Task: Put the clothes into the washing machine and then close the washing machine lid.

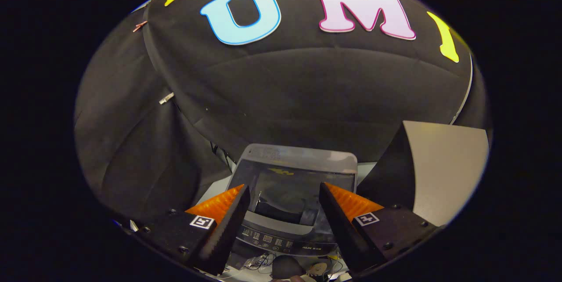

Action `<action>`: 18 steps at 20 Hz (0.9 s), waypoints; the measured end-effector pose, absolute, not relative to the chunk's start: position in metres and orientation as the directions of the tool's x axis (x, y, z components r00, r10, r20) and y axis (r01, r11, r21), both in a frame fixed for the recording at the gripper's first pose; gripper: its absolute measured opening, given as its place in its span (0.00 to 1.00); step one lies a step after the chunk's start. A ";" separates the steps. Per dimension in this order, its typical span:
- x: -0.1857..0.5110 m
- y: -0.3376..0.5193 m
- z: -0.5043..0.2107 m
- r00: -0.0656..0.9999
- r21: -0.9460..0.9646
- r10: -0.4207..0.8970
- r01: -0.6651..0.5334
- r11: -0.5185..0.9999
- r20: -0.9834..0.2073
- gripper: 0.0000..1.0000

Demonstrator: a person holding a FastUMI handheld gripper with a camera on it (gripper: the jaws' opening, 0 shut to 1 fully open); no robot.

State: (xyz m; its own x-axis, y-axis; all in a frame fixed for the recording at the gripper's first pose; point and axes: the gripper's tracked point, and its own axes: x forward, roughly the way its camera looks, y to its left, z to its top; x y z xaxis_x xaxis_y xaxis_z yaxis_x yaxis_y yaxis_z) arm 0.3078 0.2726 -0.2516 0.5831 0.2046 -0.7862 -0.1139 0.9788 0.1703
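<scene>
Claw (284,205) wide open, empty, lower centre above washing machine (290,194); lid (296,159) up, likely light and hinged: push top edge.

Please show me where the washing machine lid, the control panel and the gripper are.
washing machine lid (303,159): gripper view, on its raised pale frame.
control panel (281,242): gripper view, on its dark button strip.
gripper (284,194): gripper view, midway between the open fingertips.

The grey washing machine (287,194), its dark glass lid (295,185) shut, stands against the booth wall.
</scene>
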 end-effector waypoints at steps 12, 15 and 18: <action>0.272 0.223 -0.136 0.829 0.193 0.228 -0.148 0.970 -0.510 0.99; 0.257 0.204 -0.107 0.878 0.182 0.214 -0.149 0.972 -0.429 0.99; 0.241 0.182 -0.081 0.912 0.164 0.208 -0.158 0.974 -0.354 0.99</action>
